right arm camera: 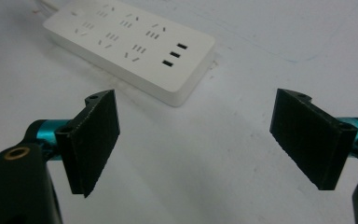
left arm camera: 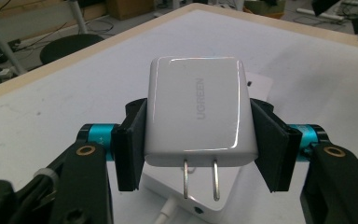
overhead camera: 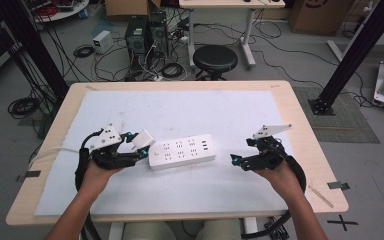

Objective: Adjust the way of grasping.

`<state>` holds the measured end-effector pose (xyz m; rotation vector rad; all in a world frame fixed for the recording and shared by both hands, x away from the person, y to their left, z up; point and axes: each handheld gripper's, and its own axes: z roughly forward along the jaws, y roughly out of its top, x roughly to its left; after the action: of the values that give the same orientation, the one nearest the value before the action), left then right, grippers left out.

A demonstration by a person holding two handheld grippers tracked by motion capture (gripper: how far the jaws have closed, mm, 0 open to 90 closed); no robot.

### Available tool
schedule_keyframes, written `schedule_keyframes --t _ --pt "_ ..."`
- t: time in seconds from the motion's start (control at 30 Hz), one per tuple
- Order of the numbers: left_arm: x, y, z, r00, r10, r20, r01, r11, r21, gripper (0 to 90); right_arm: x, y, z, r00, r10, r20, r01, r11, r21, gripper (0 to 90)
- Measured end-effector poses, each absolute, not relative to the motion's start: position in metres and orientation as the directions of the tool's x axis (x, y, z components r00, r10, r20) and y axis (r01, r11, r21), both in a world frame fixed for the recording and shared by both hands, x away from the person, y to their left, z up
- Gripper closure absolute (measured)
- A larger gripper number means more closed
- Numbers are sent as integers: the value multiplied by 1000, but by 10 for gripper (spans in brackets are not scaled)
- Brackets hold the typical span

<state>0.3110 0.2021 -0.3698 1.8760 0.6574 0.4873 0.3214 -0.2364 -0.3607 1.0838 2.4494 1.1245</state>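
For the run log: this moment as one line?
left gripper: shut on charger | right gripper: open, empty | charger above power strip, unplugged

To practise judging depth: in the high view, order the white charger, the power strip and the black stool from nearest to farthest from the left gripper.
1. White charger, clamped in the left gripper.
2. Power strip, just to its right on the table.
3. Black stool, on the floor beyond the table's far edge.

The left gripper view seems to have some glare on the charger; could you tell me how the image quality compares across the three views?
Left gripper view: bright reflections streak the glossy white charger, yet its lettering stays readable, while the background is soft. Right gripper view: even light, the power strip slightly soft with a faint shadow along its near edge. High view: even overhead light, low detail, soft shadows under each hand-held gripper.
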Motion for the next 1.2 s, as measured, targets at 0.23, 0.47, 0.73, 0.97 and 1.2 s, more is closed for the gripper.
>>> schedule_keyframes --t 0.23,0.47,0.73,0.97,1.2 --pt "305 192 -372 820 569 61 178 -354 918 425 318 -226 -357 -722 676 147 524 396 754 160" --pt "301 181 -376 868 487 103 123 -411 904 425 319 -217 -360 -732 649 207 544 375 751 160" --pt "300 170 -381 895 423 139 66 -435 898 425 319 -208 -361 -733 618 284 581 351 734 160" --pt "301 163 -384 907 382 175 22 -458 889 425 322 -197 -361 -729 595 339 610 339 716 160" --pt "302 158 -387 911 359 204 -4 -485 874 425 326 -187 -363 -733 552 397 630 332 702 160"
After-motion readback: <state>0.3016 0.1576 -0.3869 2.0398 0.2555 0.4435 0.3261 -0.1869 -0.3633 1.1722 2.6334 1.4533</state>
